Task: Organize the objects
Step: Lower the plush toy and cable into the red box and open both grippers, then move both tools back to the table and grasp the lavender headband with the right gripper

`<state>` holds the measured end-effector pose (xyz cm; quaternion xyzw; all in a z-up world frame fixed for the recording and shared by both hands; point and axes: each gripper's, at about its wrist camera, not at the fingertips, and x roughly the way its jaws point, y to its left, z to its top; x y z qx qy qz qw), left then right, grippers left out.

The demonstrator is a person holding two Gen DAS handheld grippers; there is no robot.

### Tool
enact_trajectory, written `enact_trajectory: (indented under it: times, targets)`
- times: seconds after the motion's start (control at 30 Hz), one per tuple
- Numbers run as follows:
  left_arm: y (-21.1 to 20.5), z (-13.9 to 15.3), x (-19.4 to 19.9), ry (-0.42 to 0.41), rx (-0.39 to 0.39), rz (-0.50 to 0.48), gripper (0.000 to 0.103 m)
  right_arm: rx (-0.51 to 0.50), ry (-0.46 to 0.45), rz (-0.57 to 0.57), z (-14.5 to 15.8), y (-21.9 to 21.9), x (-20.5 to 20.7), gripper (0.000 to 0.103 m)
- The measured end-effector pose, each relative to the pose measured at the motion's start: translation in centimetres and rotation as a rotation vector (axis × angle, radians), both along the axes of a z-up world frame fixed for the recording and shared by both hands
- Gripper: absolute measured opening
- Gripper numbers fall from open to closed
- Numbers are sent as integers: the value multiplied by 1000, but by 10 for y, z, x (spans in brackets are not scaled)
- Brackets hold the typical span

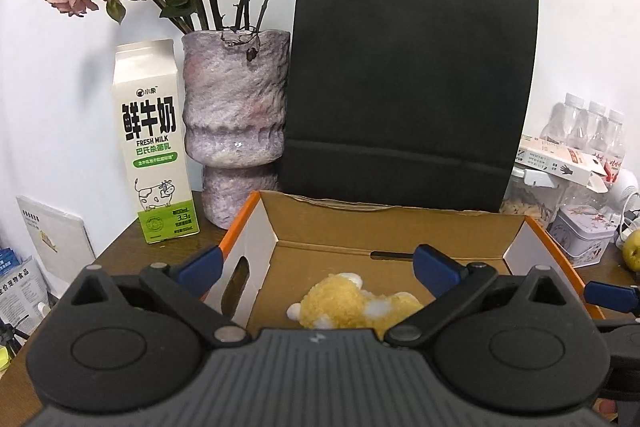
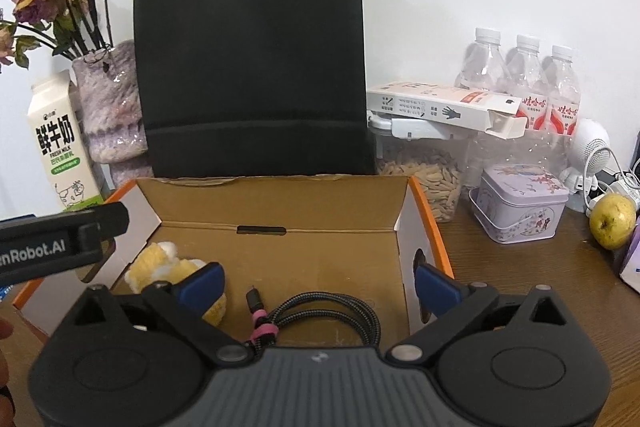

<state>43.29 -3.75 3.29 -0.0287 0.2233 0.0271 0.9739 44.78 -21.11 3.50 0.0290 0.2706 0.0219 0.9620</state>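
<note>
With the plush toy (image 1: 352,301) and coiled cable (image 2: 320,315) lying in the cardboard box (image 2: 280,203), both tools, left (image 1: 318,265) and right (image 2: 318,281), are held open and empty, best lifted straight out clear of the walls.

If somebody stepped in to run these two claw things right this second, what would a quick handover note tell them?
Left gripper: open, empty, over the cardboard box.
Right gripper: open, empty, over the same box.
In the box: yellow plush toy on its left side, bundled braided cable at the near edge.
Done: those two are in.
Possibly left: floral tin and pear, outside on the table, right of the box.
</note>
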Motion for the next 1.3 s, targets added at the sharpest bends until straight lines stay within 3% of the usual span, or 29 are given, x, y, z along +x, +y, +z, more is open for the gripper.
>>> enact_trajectory:
  times: [0.37,0.73,1.03,1.3]
  targets:
    - [4,21,-32,-17,-5,1,103,-2,-30,40,20,4,-20,102]
    - [9,36,-79,-40,-31,-16,103,-42,-97,86,44,12,-67,102]
    - [11,47,-121,-60,-67,-38,103,-46,-107,108,50,13,-105,102]
    - [10,55,-161,-66,-39,-40,103,-27,-100,103,50,7,-141,103]
